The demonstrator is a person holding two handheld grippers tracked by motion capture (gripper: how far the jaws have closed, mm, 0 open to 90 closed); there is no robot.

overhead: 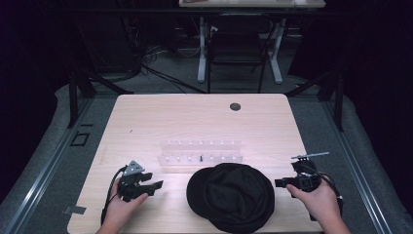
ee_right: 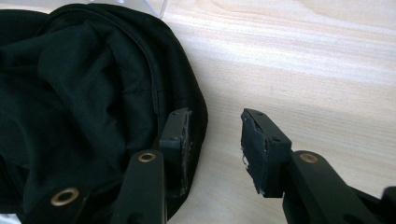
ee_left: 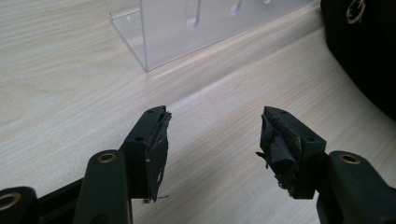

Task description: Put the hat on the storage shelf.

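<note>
A black fabric hat [overhead: 231,190] lies crumpled on the wooden table [overhead: 146,122] near its front edge. In the right gripper view the hat [ee_right: 84,93] sits on the left, and my right gripper [ee_right: 215,144] is open. One of its jaws hangs over the hat's rim and the other over bare wood, with nothing pressed between the pads. From above, the right gripper [overhead: 278,183] sits just right of the hat. My left gripper [overhead: 156,186] rests left of the hat, open and empty [ee_left: 212,140], aimed at the hat's edge [ee_left: 364,51].
A clear acrylic rack [overhead: 200,152] with two rows of slots stands just behind the hat; its corner [ee_left: 187,32] is ahead of the left gripper. A small dark pin [overhead: 200,157] stands in it. A grommet hole [overhead: 235,106] is at the far edge. A chair [overhead: 237,46] stands beyond the table.
</note>
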